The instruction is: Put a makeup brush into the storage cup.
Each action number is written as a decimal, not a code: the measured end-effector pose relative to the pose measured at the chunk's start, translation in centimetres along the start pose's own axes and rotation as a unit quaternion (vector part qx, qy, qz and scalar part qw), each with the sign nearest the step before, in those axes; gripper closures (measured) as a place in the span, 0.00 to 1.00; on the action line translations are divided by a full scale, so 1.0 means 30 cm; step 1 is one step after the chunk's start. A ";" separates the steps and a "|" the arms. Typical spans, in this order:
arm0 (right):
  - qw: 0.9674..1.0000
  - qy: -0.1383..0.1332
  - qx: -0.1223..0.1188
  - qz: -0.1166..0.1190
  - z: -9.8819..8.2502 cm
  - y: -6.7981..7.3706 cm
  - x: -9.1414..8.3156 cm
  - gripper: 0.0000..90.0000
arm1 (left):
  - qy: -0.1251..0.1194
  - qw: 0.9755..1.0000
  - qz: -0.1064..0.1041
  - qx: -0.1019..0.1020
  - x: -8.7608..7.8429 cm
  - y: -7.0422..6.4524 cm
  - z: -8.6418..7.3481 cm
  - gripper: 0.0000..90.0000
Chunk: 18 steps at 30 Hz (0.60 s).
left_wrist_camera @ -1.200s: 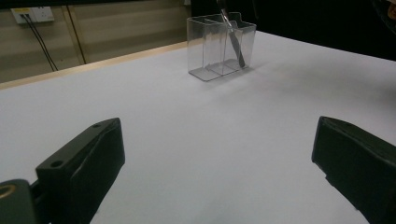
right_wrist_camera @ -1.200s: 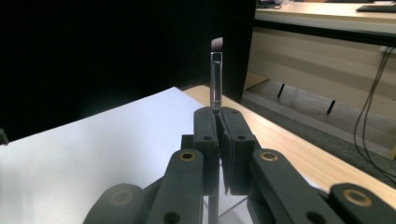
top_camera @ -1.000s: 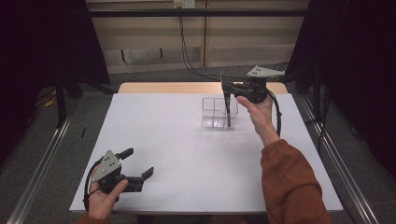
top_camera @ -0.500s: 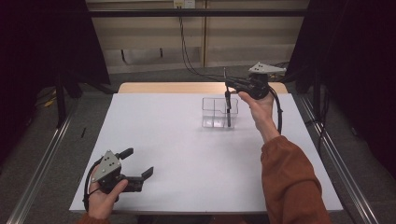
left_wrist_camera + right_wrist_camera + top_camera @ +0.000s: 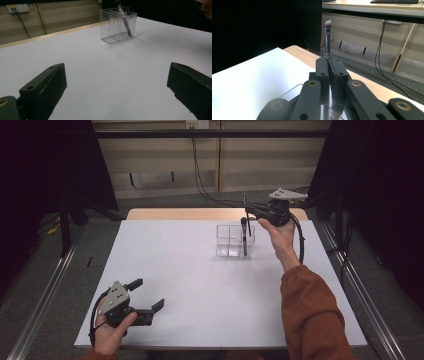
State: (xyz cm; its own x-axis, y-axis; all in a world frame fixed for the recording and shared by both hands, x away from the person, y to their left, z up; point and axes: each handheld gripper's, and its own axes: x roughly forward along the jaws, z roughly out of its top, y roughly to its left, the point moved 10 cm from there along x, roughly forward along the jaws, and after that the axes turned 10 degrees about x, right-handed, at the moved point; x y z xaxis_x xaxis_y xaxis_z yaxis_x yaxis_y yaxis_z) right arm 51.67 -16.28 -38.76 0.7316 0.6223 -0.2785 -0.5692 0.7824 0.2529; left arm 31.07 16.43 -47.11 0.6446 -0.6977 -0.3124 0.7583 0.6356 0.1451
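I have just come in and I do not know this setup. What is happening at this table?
A person holds a hand-held gripper in each hand. The right hand-held gripper is shut on a small brush, holding it upright over a clear box on the white table. The left hand-held gripper rests open near the front edge.

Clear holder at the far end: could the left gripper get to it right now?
Probably yes. The left gripper is open with only bare white table before the holder. The right gripper, shut on a brush, crowds the holder's right compartment.
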 end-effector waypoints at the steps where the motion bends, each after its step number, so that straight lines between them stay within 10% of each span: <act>1: 1.000 0.001 -0.001 0.000 -0.003 0.000 0.001 0.95 | -0.001 1.000 0.000 -0.002 0.000 -0.001 0.000 0.03; 18: 1.000 0.008 0.000 0.000 -0.055 -0.008 0.008 0.95 | 0.002 1.000 0.001 0.000 -0.003 0.002 -0.002 0.03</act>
State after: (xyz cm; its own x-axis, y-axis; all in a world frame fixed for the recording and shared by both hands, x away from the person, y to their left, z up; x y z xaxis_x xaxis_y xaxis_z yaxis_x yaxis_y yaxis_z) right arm 51.37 -16.27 -40.43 0.7257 0.6225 -0.2931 -0.5688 0.7825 0.2534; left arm 31.06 16.55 -47.14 0.6457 -0.6952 -0.3157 0.7570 0.6370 0.1457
